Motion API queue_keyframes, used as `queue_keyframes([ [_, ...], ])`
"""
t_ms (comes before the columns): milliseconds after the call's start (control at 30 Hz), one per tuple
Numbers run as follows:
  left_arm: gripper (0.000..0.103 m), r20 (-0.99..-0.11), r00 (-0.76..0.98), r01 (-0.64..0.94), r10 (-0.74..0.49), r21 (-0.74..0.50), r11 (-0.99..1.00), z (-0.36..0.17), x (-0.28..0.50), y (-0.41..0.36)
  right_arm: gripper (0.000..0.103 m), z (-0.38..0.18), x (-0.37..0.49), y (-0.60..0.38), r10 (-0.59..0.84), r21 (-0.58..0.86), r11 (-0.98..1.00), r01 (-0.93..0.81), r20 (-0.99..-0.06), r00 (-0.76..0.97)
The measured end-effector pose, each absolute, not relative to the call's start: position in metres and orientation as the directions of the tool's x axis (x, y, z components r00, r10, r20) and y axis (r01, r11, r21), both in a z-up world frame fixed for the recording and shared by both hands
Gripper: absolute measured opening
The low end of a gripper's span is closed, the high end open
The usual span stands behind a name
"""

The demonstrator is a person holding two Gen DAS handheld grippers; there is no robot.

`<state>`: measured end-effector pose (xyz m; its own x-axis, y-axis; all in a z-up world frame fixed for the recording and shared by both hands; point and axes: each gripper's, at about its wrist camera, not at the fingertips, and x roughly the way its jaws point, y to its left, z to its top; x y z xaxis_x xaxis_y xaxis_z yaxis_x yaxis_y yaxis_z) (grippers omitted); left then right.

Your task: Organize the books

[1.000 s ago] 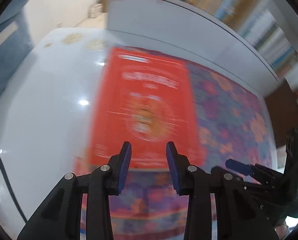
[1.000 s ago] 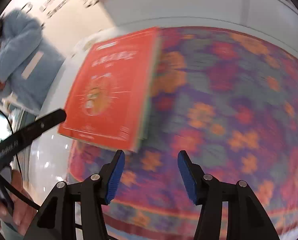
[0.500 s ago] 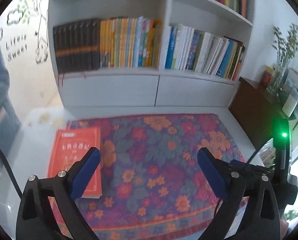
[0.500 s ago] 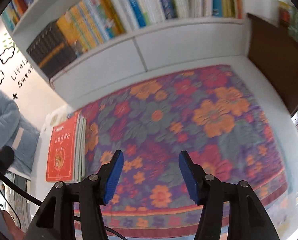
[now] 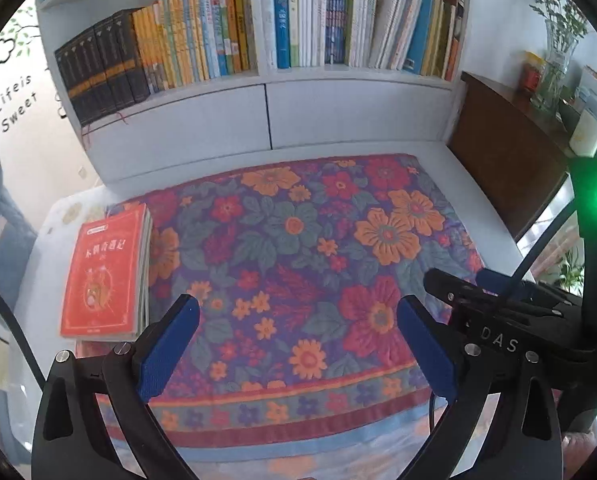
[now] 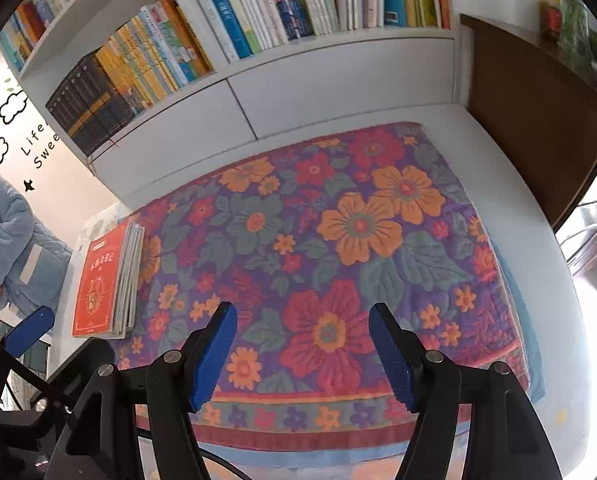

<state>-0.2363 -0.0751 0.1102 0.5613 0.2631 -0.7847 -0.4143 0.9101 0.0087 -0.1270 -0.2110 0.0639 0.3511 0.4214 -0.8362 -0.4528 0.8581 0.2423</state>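
**Books stacked at cloth's left edge; both grippers empty**

The book stack (image 5: 106,276), red cover on top, lies flat on the left edge of the floral cloth (image 5: 298,248), left of and beyond both grippers, touching neither. The left gripper (image 5: 298,312) has its jaws spread wide with nothing between them. The right gripper (image 6: 303,320) has just been opening; its jaws stand apart, over bare cloth. The bookshelf (image 5: 258,68) stands behind.
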Motion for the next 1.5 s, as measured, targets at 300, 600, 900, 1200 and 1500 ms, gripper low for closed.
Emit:
queue_keyframes([
  [300, 0.099, -0.746, 0.51, -0.503, 0.427, 0.144, 0.852, 0.107, -0.237, -0.058, 0.066, 0.068, -0.133, -0.206, 0.388, 0.195, 0.862, -0.468, -0.847, 0.362],
  [600, 0.099, -0.788, 0.482, -0.526, 0.383, 0.09, 0.846, 0.091, -0.236, -0.044, 0.067, 0.077, -0.156, -0.192, 0.319, 0.099, 0.881, -0.463, -0.847, 0.426],
  [900, 0.099, -0.848, 0.447, -0.496, 0.286, 0.032, 0.868, 0.065, -0.233, -0.041, 0.067, 0.066, -0.153, -0.2, 0.271, 0.085, 0.906, -0.414, -0.869, 0.415],
  [1200, 0.099, -0.863, 0.441, -0.486, 0.249, 0.004, 0.874, 0.058, -0.226, -0.035, 0.068, 0.068, -0.153, -0.195, 0.241, 0.045, 0.912, -0.407, -0.863, 0.444],
  [1500, 0.099, -0.864, 0.44, -0.454, 0.244, 0.02, 0.891, 0.059, -0.219, -0.038, 0.068, 0.075, -0.153, -0.191, 0.236, 0.026, 0.912, -0.409, -0.85, 0.471],
])
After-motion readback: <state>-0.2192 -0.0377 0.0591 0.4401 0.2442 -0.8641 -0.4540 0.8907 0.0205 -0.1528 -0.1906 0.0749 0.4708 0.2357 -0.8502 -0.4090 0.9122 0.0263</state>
